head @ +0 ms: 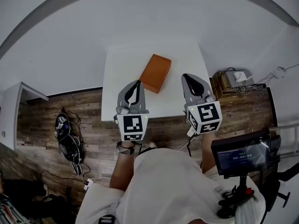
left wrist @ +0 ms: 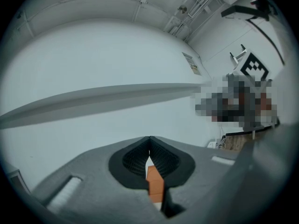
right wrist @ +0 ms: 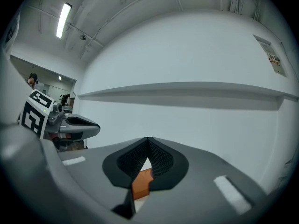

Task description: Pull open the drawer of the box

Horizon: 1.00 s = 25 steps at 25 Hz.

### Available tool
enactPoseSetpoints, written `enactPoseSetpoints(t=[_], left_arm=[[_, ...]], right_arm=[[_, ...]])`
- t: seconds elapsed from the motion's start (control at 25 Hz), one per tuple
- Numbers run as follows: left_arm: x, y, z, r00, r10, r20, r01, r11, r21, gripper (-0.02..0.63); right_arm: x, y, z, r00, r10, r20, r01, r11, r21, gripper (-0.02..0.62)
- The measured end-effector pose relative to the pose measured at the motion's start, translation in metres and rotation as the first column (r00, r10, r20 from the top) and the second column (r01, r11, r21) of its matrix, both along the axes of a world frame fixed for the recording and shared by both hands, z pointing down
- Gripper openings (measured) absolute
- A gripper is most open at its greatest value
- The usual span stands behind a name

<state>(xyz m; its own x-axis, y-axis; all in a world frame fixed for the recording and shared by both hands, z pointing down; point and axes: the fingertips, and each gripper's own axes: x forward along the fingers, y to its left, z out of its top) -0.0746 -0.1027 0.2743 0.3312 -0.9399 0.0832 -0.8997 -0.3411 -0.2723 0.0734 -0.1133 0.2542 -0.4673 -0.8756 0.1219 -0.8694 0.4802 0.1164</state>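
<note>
An orange box point(head: 155, 73) lies closed on the white table point(head: 121, 64), near its middle and turned at an angle. My left gripper point(head: 137, 83) hangs over the table's front part, just left of the box's near corner, jaws shut with nothing held. My right gripper point(head: 186, 76) hovers to the right of the box, also shut and empty. Neither touches the box. In the left gripper view the jaw tips point(left wrist: 149, 138) meet and the box point(left wrist: 155, 183) shows through the gap below them. The right gripper view shows the same: tips point(right wrist: 148, 139) together, box point(right wrist: 141, 183) behind.
The table stands against a white wall on a wooden floor point(head: 56, 106). A dark bag with cables point(head: 68, 138) lies on the floor at left, beside a white cabinet point(head: 10, 112). A wooden crate with a device point(head: 235, 80) stands at right. A small screen on a stand point(head: 243, 154) is near my right knee.
</note>
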Motion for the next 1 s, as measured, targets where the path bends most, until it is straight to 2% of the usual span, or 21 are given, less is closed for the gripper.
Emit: enactPoseSetpoints(t=[0.2,0.52,0.84,1.0], left_arm=[[-0.022,-0.021,0.024,0.999,0.036,0.003,-0.036,0.998,-0.056,0.006],[-0.024,-0.043,0.062,0.992,0.123,-0.003,-0.122,0.985,-0.121,0.037],[-0.028,-0.078,0.104,0.991,0.13,0.009,-0.126,0.97,-0.206,0.038],[-0.021,-0.124,0.134,0.992,0.124,0.01,-0.118,0.961,-0.251,0.046]], right_arm=[[-0.017,-0.019,0.014,0.999,0.032,-0.022,-0.033,0.999,-0.027,0.002],[-0.025,-0.041,0.043,0.994,0.079,-0.071,-0.085,0.993,-0.076,0.003],[-0.024,-0.068,0.086,0.994,0.071,-0.084,-0.083,0.985,-0.153,0.035],[-0.016,-0.115,0.118,0.995,0.046,-0.086,-0.063,0.978,-0.197,0.04]])
